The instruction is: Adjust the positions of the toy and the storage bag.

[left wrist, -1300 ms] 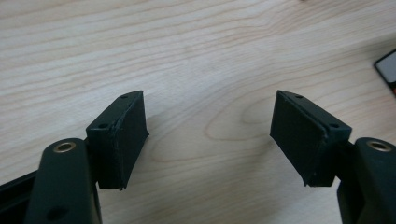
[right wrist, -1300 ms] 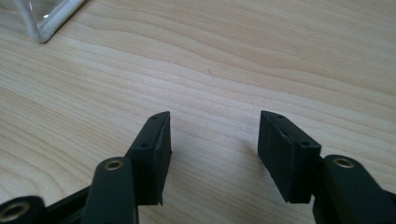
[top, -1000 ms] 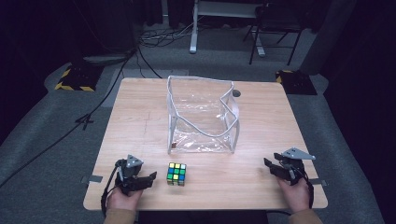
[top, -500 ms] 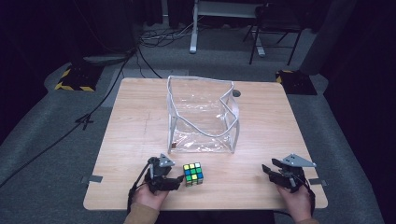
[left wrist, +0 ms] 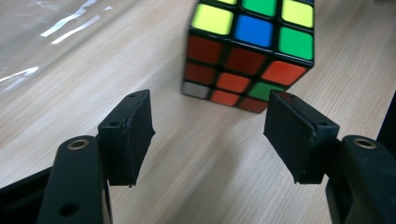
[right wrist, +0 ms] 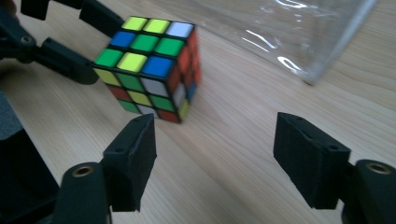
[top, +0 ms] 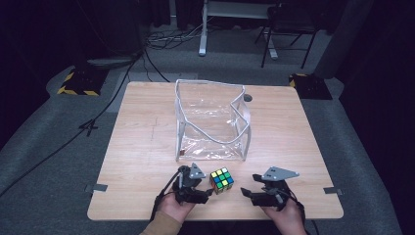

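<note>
A scrambled colour cube (top: 221,180) lies on the wooden table (top: 142,147) near its front edge, just in front of a clear plastic bag (top: 210,122). My left gripper (top: 204,188) is at the cube's left, open, and points at it. In the left gripper view the cube (left wrist: 250,46) sits just beyond the open left gripper (left wrist: 210,126), not between its jaws. My right gripper (top: 248,193) is at the cube's right, a short gap away. Its jaws have just been opening, and the right gripper (right wrist: 215,140) has nothing between them, with the cube (right wrist: 149,65) ahead to the left.
The bag stands open-topped at the table's middle, its white-trimmed front edge (right wrist: 327,56) close behind the cube. A dark round spot (top: 247,98) marks the table behind it. Cables, a stand and chair legs are on the floor beyond the table.
The left gripper moved right along the front edge and the cube slid right with it. The right gripper moved left toward the cube, and its jaws stand wider.
</note>
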Demonstrator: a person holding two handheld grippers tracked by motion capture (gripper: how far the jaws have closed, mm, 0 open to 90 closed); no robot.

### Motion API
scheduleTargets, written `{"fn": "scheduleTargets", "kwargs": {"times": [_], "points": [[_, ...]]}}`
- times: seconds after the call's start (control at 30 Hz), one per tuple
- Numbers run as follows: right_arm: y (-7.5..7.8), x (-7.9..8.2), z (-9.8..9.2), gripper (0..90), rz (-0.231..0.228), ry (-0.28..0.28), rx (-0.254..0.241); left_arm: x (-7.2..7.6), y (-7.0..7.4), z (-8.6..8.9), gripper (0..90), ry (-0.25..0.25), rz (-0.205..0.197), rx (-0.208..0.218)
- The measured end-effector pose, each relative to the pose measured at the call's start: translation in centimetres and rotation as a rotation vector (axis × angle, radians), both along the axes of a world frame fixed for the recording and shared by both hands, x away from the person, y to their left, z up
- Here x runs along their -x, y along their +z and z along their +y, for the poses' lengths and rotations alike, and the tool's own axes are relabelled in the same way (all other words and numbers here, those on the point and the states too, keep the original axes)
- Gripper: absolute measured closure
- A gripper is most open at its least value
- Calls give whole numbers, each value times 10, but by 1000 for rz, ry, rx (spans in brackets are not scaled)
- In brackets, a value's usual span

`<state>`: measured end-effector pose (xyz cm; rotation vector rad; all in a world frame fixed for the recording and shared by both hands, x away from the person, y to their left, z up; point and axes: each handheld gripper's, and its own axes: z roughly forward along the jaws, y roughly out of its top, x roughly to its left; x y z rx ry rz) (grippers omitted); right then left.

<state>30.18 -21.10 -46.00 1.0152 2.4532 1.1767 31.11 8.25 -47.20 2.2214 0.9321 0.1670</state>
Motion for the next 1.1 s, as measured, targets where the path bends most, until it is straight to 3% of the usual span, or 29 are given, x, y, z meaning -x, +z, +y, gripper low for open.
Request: {"fn": "scheduleTargets", "kwargs": {"times": [0.1,0.13,0.3,0.5,0.63,0.77,0.87,1.0,1.1], "points": [[-2,-1,22,286,-5,10,-2,1,2,16,329,46,-11,1],[-2,-1,26,292,-5,13,0,2,4,23,329,84,-9,10],[-5,-3,53,268,9,41,-8,4,8,51,330,143,-35,18],[-14,-12,76,229,8,22,43,9,9,67,330,191,-37,30],[-13,-16,79,333,-13,15,71,10,8,74,330,202,-41,25],[-9,-20,67,340,-5,4,81,8,9,79,330,214,-37,41],[-4,-25,46,340,-8,-15,54,4,11,81,330,216,-47,39],[7,-26,12,339,-26,-94,31,-3,13,82,330,221,-55,36],[11,-29,-23,339,-45,-185,28,-10,16,82,330,225,-78,18]]}}
